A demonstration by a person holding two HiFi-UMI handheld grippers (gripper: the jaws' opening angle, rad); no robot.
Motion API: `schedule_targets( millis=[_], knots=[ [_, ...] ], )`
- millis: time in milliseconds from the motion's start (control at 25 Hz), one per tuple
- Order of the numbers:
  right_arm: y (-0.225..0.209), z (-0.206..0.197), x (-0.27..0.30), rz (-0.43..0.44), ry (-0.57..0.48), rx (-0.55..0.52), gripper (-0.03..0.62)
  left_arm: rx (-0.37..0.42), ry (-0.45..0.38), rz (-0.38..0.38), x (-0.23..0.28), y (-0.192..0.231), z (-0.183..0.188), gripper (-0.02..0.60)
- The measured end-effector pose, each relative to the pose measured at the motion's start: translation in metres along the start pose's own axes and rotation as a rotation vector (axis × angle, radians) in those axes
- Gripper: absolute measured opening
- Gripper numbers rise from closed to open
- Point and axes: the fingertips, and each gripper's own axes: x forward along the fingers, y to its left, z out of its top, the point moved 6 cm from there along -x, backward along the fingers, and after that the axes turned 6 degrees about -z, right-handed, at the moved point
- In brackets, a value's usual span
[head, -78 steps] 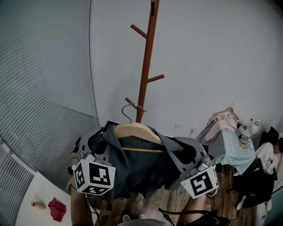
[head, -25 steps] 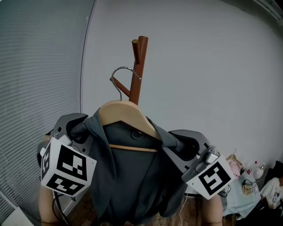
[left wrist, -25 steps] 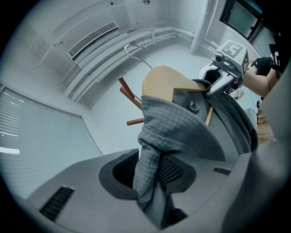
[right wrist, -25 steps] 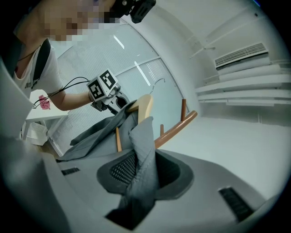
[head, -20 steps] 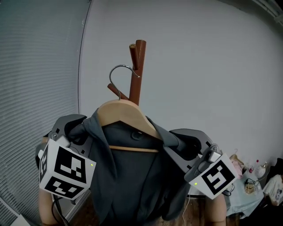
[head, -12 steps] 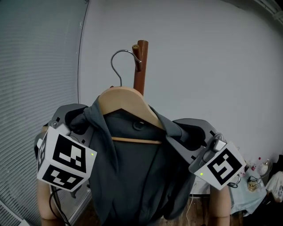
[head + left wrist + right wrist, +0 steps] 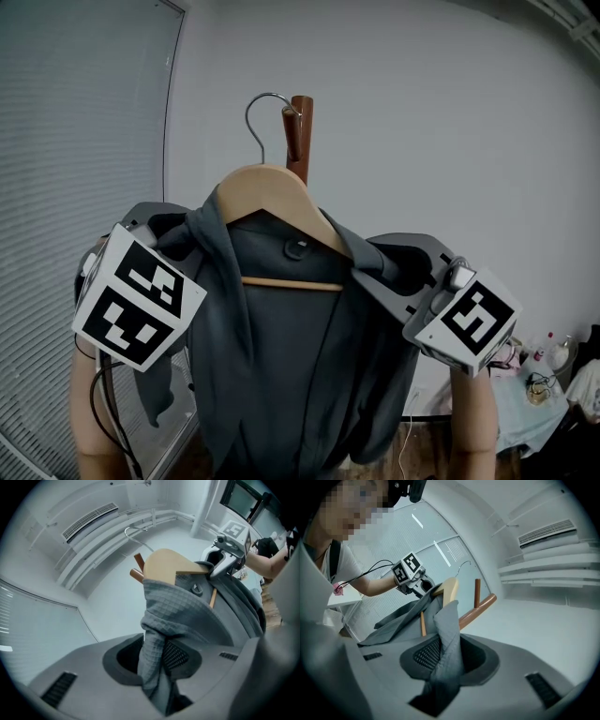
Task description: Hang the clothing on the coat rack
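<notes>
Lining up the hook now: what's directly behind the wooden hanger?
The coat rack's brown pole and one peg, beside the wire hook. The hanger and grey garment hide the rest.

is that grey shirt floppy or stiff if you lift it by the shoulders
Probably floppy: the shirt bunches into folds in the left gripper and hangs limp below the hanger. Likely light, since pinched cloth alone seems to carry it.

Left claw point(image 7: 173, 228), right claw point(image 7: 380, 267) raised high, forearms upright, each clamped on garment point(image 7: 281, 375).
</notes>
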Motion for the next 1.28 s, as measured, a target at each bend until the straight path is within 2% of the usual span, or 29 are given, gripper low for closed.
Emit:
schedule_targets(
  millis=[280,800,1280],
  knots=[
    [-0.007,-0.007,0.004,-0.004,0.051,0.108,0.117,0.004,0.041,-0.067,0.011,0.005,0.003,0.110],
    [-0.017,-0.009,0.010,0.003,0.077,0.146,0.117,-0.001,0.074,-0.157,0.027,0.014,0.008,0.110],
    [-0.014,-0.018,0.011,0.024,0.092,0.158,0.117,0.003,0.105,-0.197,0.035,0.009,0.005,0.108]
  ],
)
